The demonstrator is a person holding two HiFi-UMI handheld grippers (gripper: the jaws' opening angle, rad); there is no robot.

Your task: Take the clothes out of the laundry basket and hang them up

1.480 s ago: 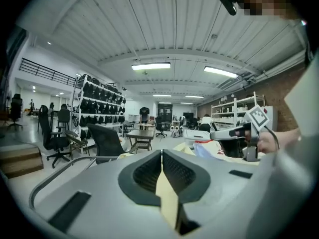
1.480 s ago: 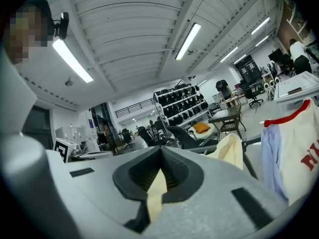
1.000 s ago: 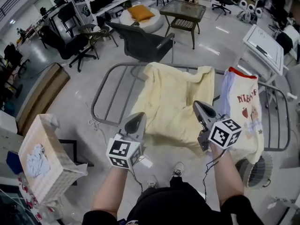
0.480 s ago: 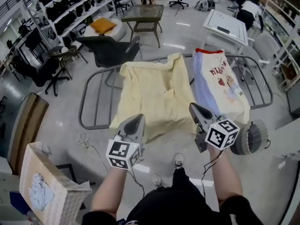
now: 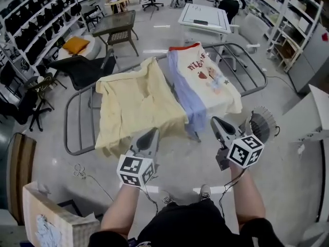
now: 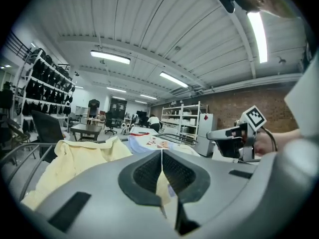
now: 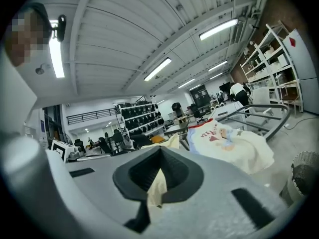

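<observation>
A grey drying rack (image 5: 67, 130) carries a pale yellow garment (image 5: 136, 104) on its left and a white and lavender printed garment (image 5: 211, 84) on its right. My left gripper (image 5: 152, 134) hovers by the yellow garment's lower edge, shut with nothing held. My right gripper (image 5: 214, 121) hangs over the floor below the printed garment, also shut and empty. The left gripper view shows shut pads (image 6: 162, 151) with the yellow garment (image 6: 75, 156) behind. Past the shut jaws (image 7: 160, 148) in the right gripper view lies the printed garment (image 7: 224, 138). The woven laundry basket (image 5: 38, 215) sits at the lower left, with white cloth inside.
A round fan (image 5: 259, 122) stands on the floor close to my right gripper. A black chair (image 5: 85, 71) is behind the rack, a glass table (image 5: 115, 22) and a white table (image 5: 203, 17) farther back. Shelving lines both sides. A cable lies on the floor.
The view has swung right: the rack and clothes have slid up and left, and the basket has dropped to the lower left corner. Both grippers stay shut and empty.
</observation>
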